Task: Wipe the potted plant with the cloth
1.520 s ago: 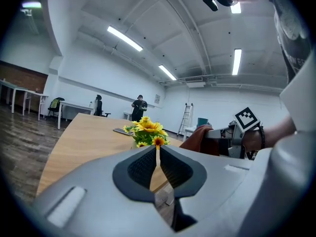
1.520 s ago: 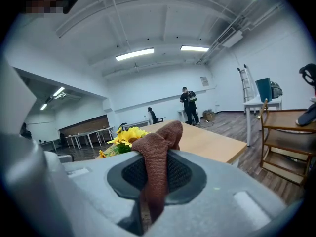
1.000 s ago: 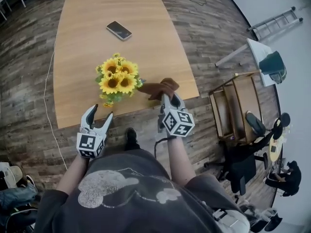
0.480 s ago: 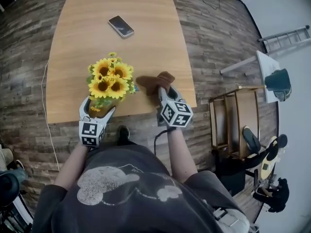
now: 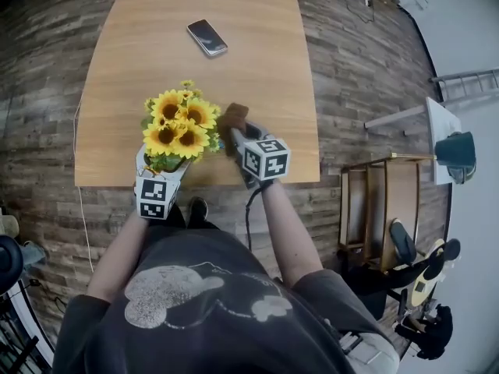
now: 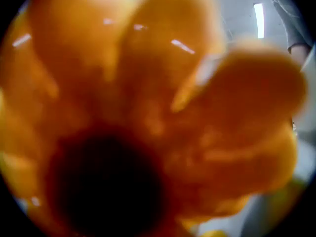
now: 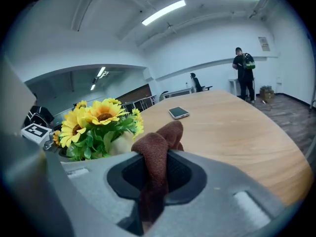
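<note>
Sunflowers of the potted plant stand at the near edge of the wooden table, left of centre in the head view. The plant is upright. Its long axis runs straight up from the pot, so from above the yellow blooms face the camera and hide most of what lies beneath them. In the right gripper view the plant sits at the left, with its cream pot under green leaves and its flower heads tilted up and a little to the right.

The left gripper reaches in from the lower edge of the table, its jaws set wide on either side of the pot. They have just been closing a little, with the pot between them. Leaves hide whether the pads press on it. The left gripper view is filled by one blurred orange bloom.

The right gripper is clamped on the brown cloth. The cloth is bunched, its long axis following the gripper's line toward the upper left of the head view. Its folded end rises out of the jaws just beside the right flank of the blooms.

A phone lies well apart near the top of the table.
</note>
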`<move>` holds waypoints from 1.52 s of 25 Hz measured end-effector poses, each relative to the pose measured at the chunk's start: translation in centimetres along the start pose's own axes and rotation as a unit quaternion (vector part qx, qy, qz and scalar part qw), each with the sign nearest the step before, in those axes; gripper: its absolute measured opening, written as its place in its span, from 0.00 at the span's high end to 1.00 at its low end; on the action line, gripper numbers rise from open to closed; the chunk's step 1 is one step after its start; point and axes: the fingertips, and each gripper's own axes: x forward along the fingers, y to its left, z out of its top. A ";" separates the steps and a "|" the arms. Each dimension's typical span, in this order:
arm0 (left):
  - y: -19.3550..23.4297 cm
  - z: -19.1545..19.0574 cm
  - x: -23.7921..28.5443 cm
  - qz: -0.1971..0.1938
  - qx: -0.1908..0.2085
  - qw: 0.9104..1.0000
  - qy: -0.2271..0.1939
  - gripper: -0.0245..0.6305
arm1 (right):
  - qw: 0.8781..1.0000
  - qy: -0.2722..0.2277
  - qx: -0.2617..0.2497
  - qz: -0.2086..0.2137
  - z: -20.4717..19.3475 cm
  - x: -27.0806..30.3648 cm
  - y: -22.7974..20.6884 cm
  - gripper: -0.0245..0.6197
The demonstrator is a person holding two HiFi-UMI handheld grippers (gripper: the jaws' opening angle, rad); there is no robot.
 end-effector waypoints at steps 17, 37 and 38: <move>0.4 -1.0 0.4 -0.079 0.023 0.996 0.029 0.35 | 0.994 0.067 -0.035 0.074 -0.4 6.4 4.5 0.89; 0.6 0.1 0.3 -0.099 -0.006 0.995 0.022 0.35 | 0.991 0.067 -0.064 0.101 -4.3 2.1 9.1 0.89; 0.5 0.0 0.3 -0.100 -0.006 0.995 0.022 0.35 | 0.990 0.068 -0.064 0.103 -4.6 1.8 9.5 0.89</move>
